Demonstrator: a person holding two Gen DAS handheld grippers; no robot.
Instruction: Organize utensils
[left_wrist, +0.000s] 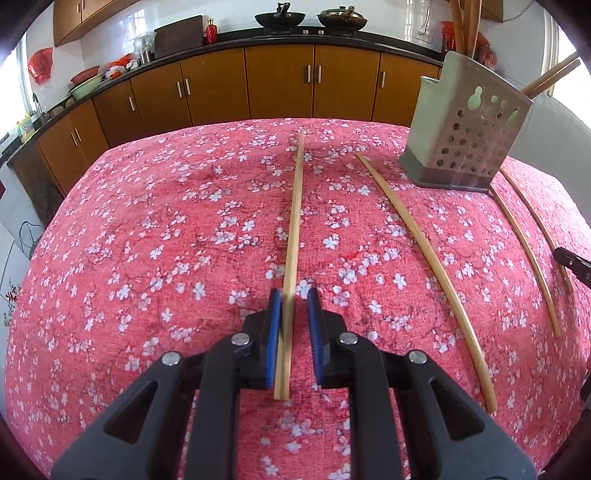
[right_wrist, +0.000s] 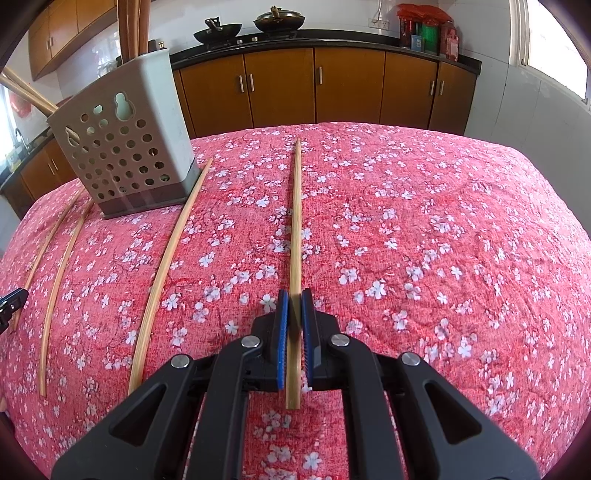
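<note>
In the left wrist view my left gripper (left_wrist: 294, 295) is open with its jaws on either side of a wooden chopstick (left_wrist: 295, 218) that lies on the red flowered tablecloth (left_wrist: 155, 229); the left pad touches it, the right pad stands apart. In the right wrist view my right gripper (right_wrist: 294, 295) is shut on another chopstick (right_wrist: 296, 221) near its close end. A grey perforated utensil holder (left_wrist: 465, 125) stands at the back with several chopsticks in it; it also shows in the right wrist view (right_wrist: 125, 147).
Three more chopsticks lie loose near the holder: one (left_wrist: 424, 269) left of it, two (left_wrist: 528, 254) in front of it. In the right wrist view one (right_wrist: 170, 266) touches the holder's base. Wooden cabinets (left_wrist: 280, 85) and a counter with woks lie behind.
</note>
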